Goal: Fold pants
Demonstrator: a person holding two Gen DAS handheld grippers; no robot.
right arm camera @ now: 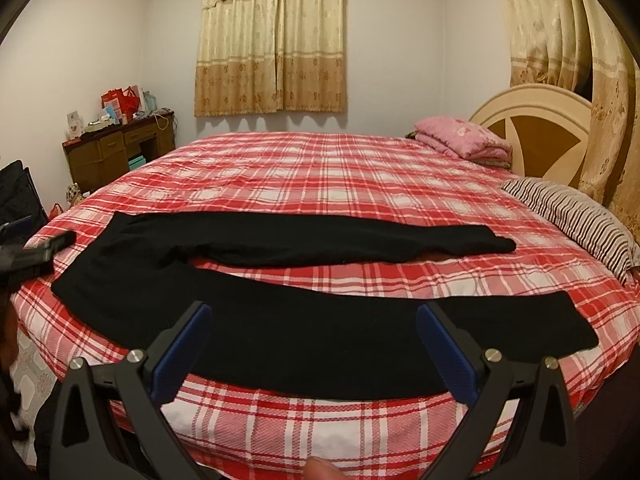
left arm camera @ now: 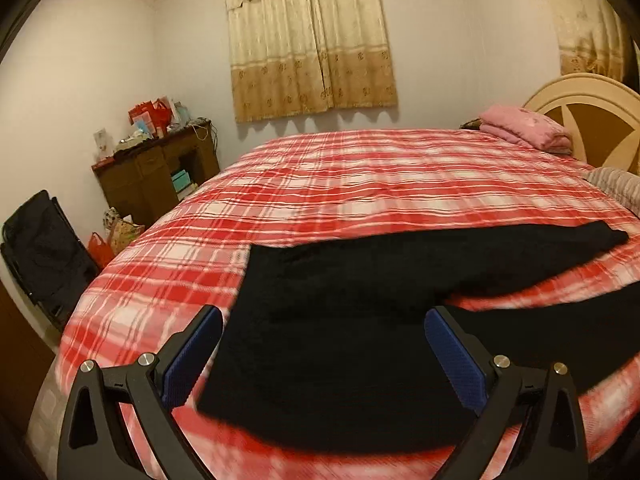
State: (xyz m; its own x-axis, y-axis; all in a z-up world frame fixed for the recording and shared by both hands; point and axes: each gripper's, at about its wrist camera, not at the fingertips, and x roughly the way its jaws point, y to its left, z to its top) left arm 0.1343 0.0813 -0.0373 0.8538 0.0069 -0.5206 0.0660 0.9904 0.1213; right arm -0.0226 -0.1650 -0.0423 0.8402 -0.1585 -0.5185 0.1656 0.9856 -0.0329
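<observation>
Black pants [right arm camera: 280, 320] lie flat on a red and white plaid bed [right arm camera: 320, 168], waist to the left, both legs spread apart toward the right. My right gripper [right arm camera: 314, 316] hovers open over the near leg, with nothing between its blue pads. In the left wrist view the waist end of the pants [left arm camera: 320, 340] fills the foreground and my left gripper [left arm camera: 324, 320] is open above it. The left gripper [right arm camera: 44, 250] also shows blurred at the left edge of the right wrist view, beside the waist.
A folded pink blanket [right arm camera: 464, 136] and a striped pillow [right arm camera: 576, 224] lie by the headboard [right arm camera: 540, 128] on the right. A cluttered wooden desk [right arm camera: 116, 148] and a black folding chair [left arm camera: 44, 252] stand left of the bed. Curtains [right arm camera: 272, 40] hang on the far wall.
</observation>
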